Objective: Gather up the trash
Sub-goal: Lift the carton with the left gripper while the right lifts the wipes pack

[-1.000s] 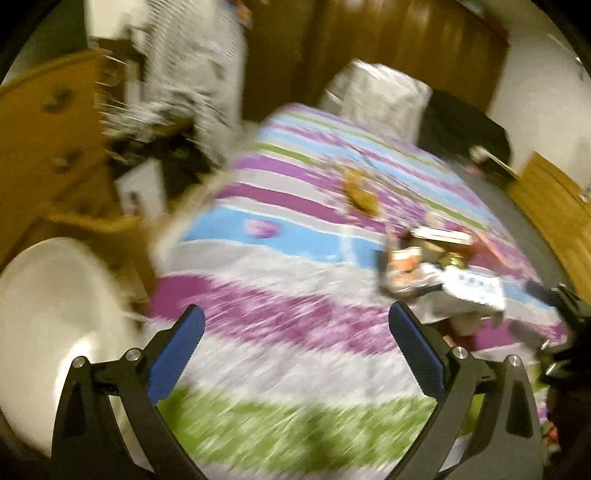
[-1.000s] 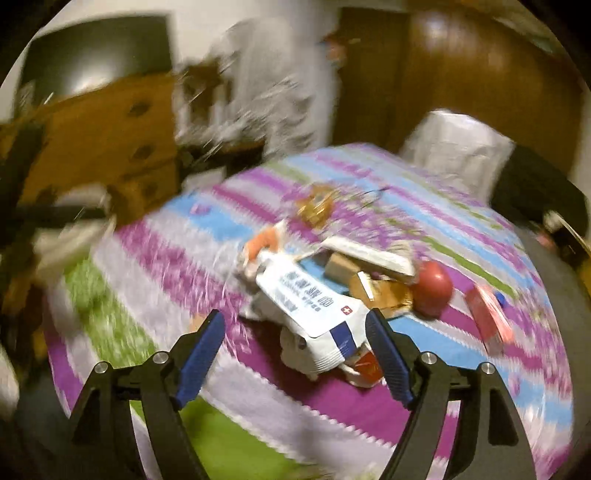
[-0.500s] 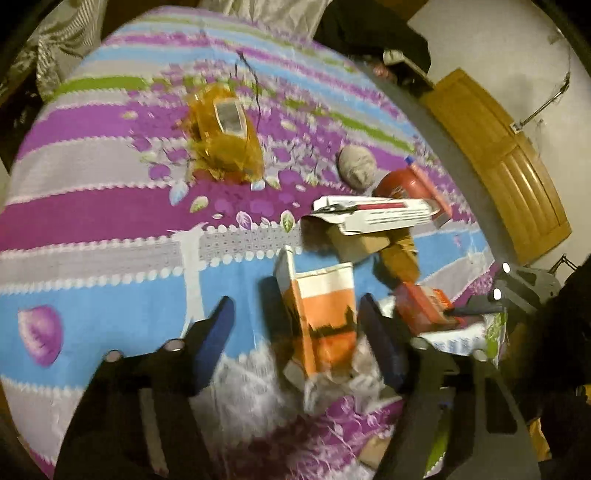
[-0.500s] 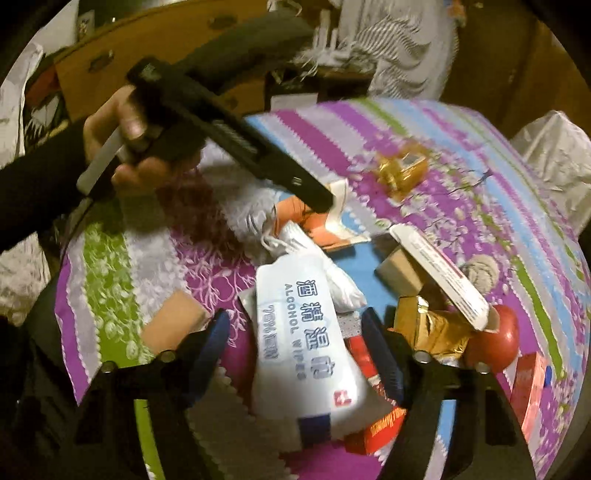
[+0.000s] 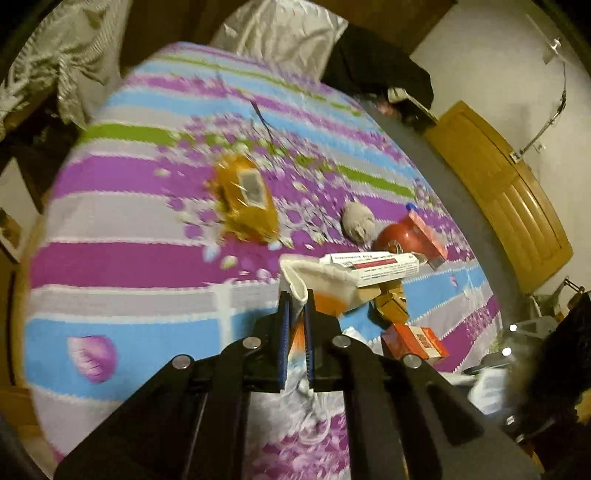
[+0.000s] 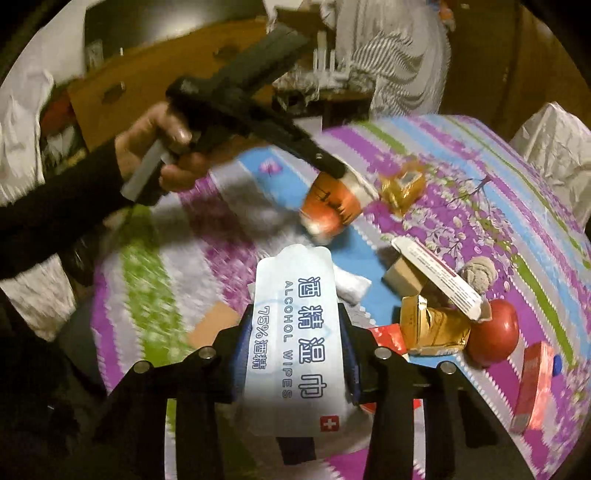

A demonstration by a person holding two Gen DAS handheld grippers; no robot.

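Two grippers engaged, left gripper [image 5: 295, 314] jaws clenched on crumpled orange-and-white carton [image 5: 325, 291], right gripper [image 6: 293, 354] jaws clamping white alcohol wipes pack [image 6: 295, 332], striped bed [image 5: 129, 258] beneath.

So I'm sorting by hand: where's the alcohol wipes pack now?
In the right wrist view, the wipes pack sits clamped in the right hand-held gripper, above the bedspread, left of the gold wrapper.

Striped bedspread [image 5: 122, 258]; white pillow [image 5: 280, 33]; wooden door [image 5: 509, 199]; wooden dresser [image 6: 122, 85].

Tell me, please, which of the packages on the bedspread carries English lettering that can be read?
The white wipes pack gripped by the right gripper: it reads "ALCOHOL WIPES", while the orange carton in the left gripper shows no legible English.
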